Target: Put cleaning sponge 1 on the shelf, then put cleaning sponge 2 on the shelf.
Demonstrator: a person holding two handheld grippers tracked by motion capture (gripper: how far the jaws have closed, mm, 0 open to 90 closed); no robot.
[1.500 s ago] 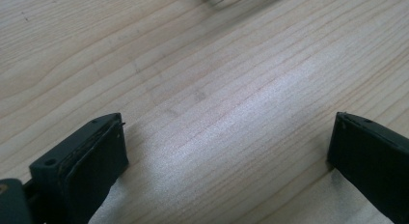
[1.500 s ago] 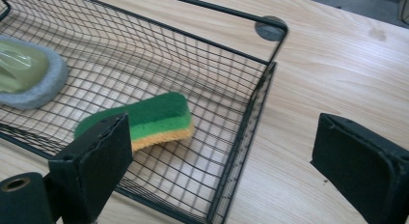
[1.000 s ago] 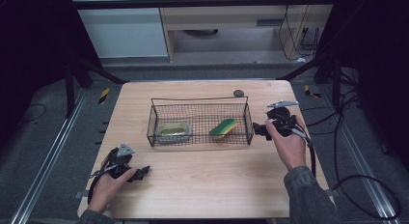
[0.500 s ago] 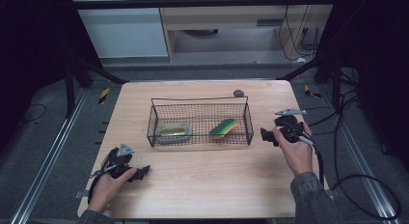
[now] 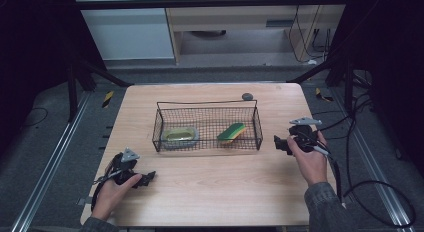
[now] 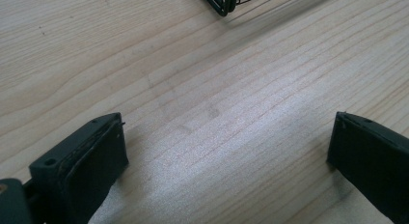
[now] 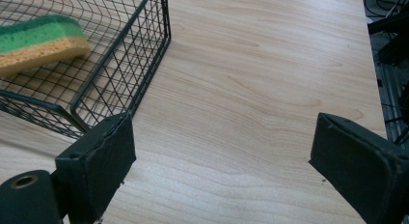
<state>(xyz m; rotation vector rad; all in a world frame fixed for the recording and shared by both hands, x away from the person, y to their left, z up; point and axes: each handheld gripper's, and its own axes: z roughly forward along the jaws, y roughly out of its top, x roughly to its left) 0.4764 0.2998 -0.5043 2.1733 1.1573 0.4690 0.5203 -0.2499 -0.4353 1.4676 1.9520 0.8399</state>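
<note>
Pale wood grain runs across the table (image 5: 215, 192), and nearest the person, at about seven o'clock on it, the left gripper (image 5: 145, 179) lies low on the boards in the left hand (image 5: 111, 192), its jaws spread wide with bare wood between them. In the left gripper view a corner of the wire basket (image 6: 219, 3) shows at twelve o'clock, well apart from the jaws.

At about three o'clock on the table the right gripper (image 5: 278, 144) sits in the right hand (image 5: 311, 159), pointing toward the basket's right end — jaws spread, gripping nothing. In the right gripper view the basket's corner stands just beyond the left jaw; whether they touch I cannot tell.

The black wire basket (image 5: 258, 123) stands at the table's centre. Inside it, toward its right end, a green-and-yellow sponge (image 5: 231, 131) lies tilted — seen at ten o'clock in the right gripper view (image 7: 41, 40). At its left end sits a shallow dish (image 5: 179, 137).

Farthest off, at twelve o'clock by the table's far edge, a small dark object (image 5: 246, 96) rests.
</note>
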